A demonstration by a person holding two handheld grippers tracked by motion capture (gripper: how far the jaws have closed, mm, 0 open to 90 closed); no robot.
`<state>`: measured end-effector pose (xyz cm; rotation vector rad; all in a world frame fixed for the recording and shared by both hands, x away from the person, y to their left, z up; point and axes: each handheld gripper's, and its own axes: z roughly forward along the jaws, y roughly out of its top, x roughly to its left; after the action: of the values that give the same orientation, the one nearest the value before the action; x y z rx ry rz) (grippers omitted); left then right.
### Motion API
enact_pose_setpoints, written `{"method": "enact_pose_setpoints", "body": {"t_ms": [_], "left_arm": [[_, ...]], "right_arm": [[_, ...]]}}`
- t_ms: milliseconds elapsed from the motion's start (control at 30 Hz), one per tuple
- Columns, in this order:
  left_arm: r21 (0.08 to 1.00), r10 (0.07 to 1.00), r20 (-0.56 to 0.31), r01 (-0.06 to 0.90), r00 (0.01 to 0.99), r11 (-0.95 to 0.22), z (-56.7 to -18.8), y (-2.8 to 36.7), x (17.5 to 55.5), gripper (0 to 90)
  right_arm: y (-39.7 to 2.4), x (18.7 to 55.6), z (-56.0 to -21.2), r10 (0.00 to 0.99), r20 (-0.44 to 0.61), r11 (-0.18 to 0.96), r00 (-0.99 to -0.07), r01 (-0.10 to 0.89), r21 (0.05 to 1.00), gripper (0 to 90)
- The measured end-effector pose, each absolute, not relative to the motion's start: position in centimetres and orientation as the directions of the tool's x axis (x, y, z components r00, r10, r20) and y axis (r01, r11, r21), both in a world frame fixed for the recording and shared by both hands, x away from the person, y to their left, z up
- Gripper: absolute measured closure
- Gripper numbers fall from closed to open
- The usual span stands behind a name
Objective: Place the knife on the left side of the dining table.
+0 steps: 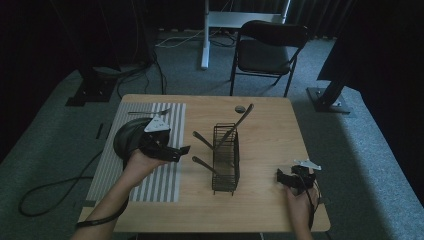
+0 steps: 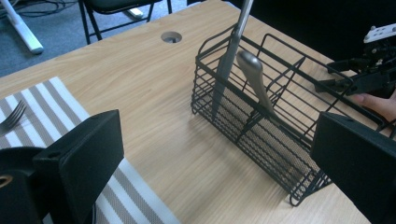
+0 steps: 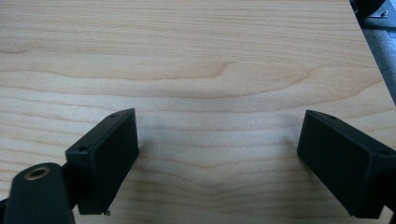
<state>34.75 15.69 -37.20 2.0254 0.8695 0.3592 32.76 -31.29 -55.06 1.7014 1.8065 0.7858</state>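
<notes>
- At nine o'clock on the table (image 1: 260, 107) lies a striped placemat (image 1: 167, 180), with a fork (image 1: 148, 113) along its far edge and a dark plate (image 1: 127, 137) just behind the left hand.
- The left gripper (image 1: 181, 150) hangs over the mat's right edge with its jaws spread wide and nothing between them, aimed towards three o'clock at the wire caddy (image 1: 226, 160).
- The wire caddy stands at the table's centre. In the left gripper view (image 2: 289, 140) a knife (image 2: 231, 56) and a rounded handle (image 2: 254, 77) lean in its far compartments; the high view shows two more handles (image 1: 202, 139) sticking out towards nine o'clock.
- The step in hand looks like drawing a utensil out: I would line the jaws square across one handle, close only on that one, then lift along its slant so the wire does not snag or tip.
- At four o'clock the right gripper (image 1: 281, 176) rests low over bare wood, jaws apart and empty (image 3: 217, 154); it could steady the caddy's rim.
</notes>
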Motion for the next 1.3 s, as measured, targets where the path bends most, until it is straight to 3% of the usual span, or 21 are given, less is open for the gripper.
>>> {"method": "enact_pose_setpoints", "body": {"t_ms": [500, 533, 600, 900, 1000, 1033, 1100, 1300], "left_arm": [[0.816, 0.664, -0.118, 0.454, 0.738, -0.359, -37.2, 13.4, 36.7, 6.7], [0.816, 0.664, -0.118, 0.454, 0.738, -0.359, -37.2, 13.4, 36.7, 14.7], [0.814, 0.651, -0.161, 0.473, 0.742, -0.337, -37.4, 13.1, 37.1, 15.1], [0.804, 0.642, -0.174, 0.485, 0.746, -0.346, -37.8, 12.2, 37.6, 32.4], [0.799, 0.641, -0.181, 0.492, 0.746, -0.347, -38.0, 11.9, 37.8, 34.2], [0.797, 0.641, -0.186, 0.496, 0.745, -0.345, -38.0, 11.8, 37.8, 40.4], [0.798, 0.630, -0.201, 0.499, 0.750, -0.339, -38.1, 11.8, 37.9, 42.6], [0.778, 0.607, -0.214, 0.509, 0.765, -0.368, -38.4, 11.5, 38.1, 60.3]], "right_arm": [[-31.3, 32.7, -55.1, 0.998, 0.011, 0.036, -0.063, 0.688, 0.725, 11.9], [-31.3, 32.7, -55.1, 0.998, 0.011, 0.036, -0.063, 0.688, 0.725, 11.8], [-31.3, 32.7, -55.1, 0.998, 0.011, 0.036, -0.063, 0.688, 0.725, 11.9], [-31.3, 32.7, -55.1, 0.998, 0.010, 0.037, -0.064, 0.688, 0.725, 11.9], [-31.3, 32.7, -55.1, 0.998, 0.010, 0.037, -0.064, 0.688, 0.725, 11.9], [-31.3, 32.7, -55.1, 0.998, 0.010, 0.036, -0.064, 0.688, 0.725, 11.9], [-31.3, 32.7, -55.1, 0.998, 0.010, 0.037, -0.064, 0.688, 0.725, 11.9], [-31.3, 32.7, -55.1, 0.998, 0.010, 0.037, -0.064, 0.688, 0.725, 11.9]]}}
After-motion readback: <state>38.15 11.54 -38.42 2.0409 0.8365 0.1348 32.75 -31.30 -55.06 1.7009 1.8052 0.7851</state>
